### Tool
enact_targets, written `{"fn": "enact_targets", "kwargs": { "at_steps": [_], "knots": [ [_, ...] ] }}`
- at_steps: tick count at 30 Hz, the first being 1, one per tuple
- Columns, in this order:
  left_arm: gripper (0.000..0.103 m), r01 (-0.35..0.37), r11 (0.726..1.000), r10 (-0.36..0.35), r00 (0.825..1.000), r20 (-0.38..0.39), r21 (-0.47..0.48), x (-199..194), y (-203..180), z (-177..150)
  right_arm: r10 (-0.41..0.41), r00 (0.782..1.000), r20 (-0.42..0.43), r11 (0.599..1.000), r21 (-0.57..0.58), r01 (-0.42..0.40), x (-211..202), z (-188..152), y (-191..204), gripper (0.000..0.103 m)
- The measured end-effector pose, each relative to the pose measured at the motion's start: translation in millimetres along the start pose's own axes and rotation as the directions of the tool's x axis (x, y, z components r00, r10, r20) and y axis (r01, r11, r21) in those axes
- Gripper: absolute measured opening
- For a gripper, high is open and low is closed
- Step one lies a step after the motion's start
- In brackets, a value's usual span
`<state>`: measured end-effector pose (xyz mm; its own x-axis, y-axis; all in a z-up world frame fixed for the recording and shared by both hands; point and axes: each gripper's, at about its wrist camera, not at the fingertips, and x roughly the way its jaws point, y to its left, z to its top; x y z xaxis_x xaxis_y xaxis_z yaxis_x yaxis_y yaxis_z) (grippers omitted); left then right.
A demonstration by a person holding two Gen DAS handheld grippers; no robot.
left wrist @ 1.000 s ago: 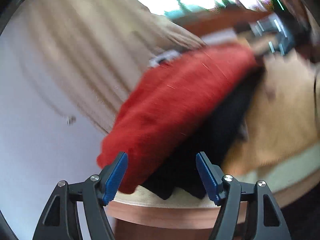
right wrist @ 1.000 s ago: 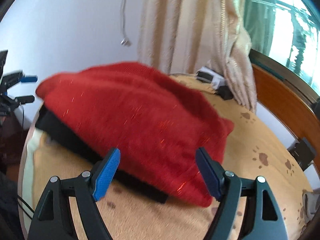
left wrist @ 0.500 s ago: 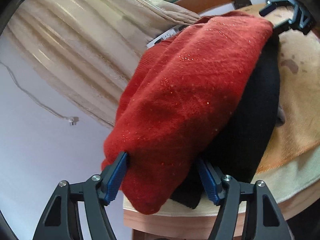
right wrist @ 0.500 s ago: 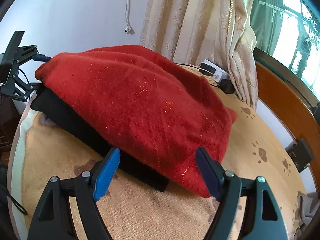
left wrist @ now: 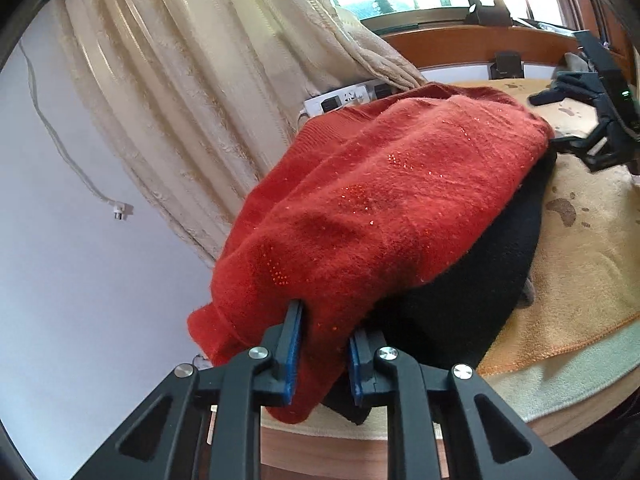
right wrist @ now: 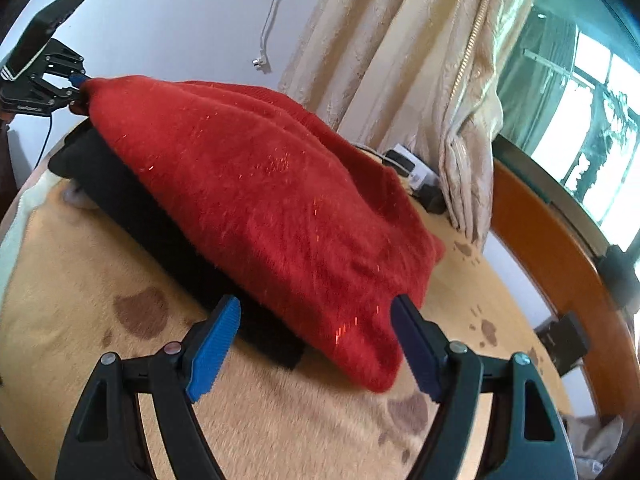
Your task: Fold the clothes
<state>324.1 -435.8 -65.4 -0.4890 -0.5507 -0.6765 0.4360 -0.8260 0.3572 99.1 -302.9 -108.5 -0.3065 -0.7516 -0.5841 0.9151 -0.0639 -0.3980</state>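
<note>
We see the left tongs clamped on the near corner of the red sweater, which drapes over a black garment on the tan-covered surface, while the right tongs stand apart around its opposite corner, the black garment's shape mostly hidden beneath.

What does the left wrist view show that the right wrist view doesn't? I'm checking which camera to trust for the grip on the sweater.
Only the left wrist view shows the left gripper from close up, shut on a corner of the red sweater at the table's edge.

Only the right wrist view shows the right gripper open, its fingers either side of the sweater's near corner.

Both show the red sweater lying on a black garment over the paw-print blanket, with the curtain behind.
</note>
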Motion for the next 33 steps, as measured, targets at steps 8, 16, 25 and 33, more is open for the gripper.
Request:
{"fn": "enact_targets", "kwargs": {
  "at_steps": [8,16,25,33],
  "knots": [
    [0.021,0.168,0.986,-0.168,0.986,0.012,-0.016,-23,0,-15,0.155,0.987,-0.03,0.983,0.1,-0.151,6,25,-18,0.009],
    [0.021,0.271,0.963,-0.27,0.961,0.053,-0.009,-47,8,-21,0.173,0.985,-0.019,0.971,0.17,-0.167,-50,10,-37,0.008],
    [0.032,0.227,0.885,-0.14,0.962,0.232,-0.407,-42,101,-1,0.302,0.951,-0.066,0.943,0.164,-0.288,-15,3,-19,0.078],
    [0.071,0.215,0.866,-0.15,0.973,0.176,-0.451,42,117,34,0.324,0.93,0.176,0.749,0.553,-0.366,-12,45,-113,0.08]
  ]
}}
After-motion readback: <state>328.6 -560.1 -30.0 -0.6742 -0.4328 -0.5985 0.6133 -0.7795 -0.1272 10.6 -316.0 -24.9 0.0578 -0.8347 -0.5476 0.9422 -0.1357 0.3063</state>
